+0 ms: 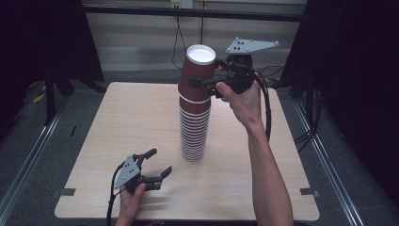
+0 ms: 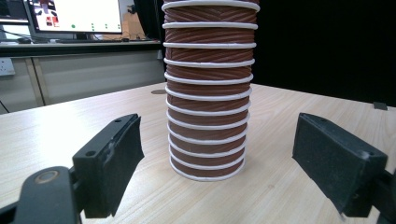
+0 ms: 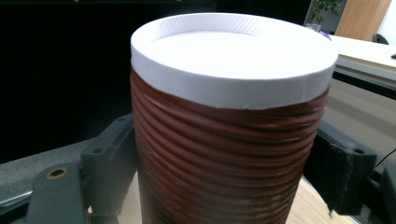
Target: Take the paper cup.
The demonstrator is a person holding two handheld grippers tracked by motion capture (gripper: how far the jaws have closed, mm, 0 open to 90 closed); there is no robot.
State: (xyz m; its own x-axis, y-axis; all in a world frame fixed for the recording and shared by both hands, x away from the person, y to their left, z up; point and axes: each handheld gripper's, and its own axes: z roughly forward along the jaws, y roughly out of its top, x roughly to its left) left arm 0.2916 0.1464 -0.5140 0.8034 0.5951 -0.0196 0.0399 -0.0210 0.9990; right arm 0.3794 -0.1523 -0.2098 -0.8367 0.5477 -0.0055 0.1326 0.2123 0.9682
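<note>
A tall stack of upside-down brown ribbed paper cups (image 1: 194, 132) with white rims stands mid-table. The top cup (image 1: 196, 75), white base up, sits slightly tilted above the stack. My right gripper (image 1: 200, 81) is shut on it, and in the right gripper view the cup (image 3: 229, 154) sits between both pads (image 3: 112, 158). My left gripper (image 1: 160, 161) rests low near the table's front left, open and empty. In the left gripper view, the stack (image 2: 208, 107) stands beyond the wide-apart pads (image 2: 114, 158).
The light wooden table (image 1: 131, 117) has bare surface all around the stack. Black curtains hang at both sides. A desk with a monitor (image 2: 74, 16) stands beyond the table's edge in the left gripper view. Cables trail off the right gripper.
</note>
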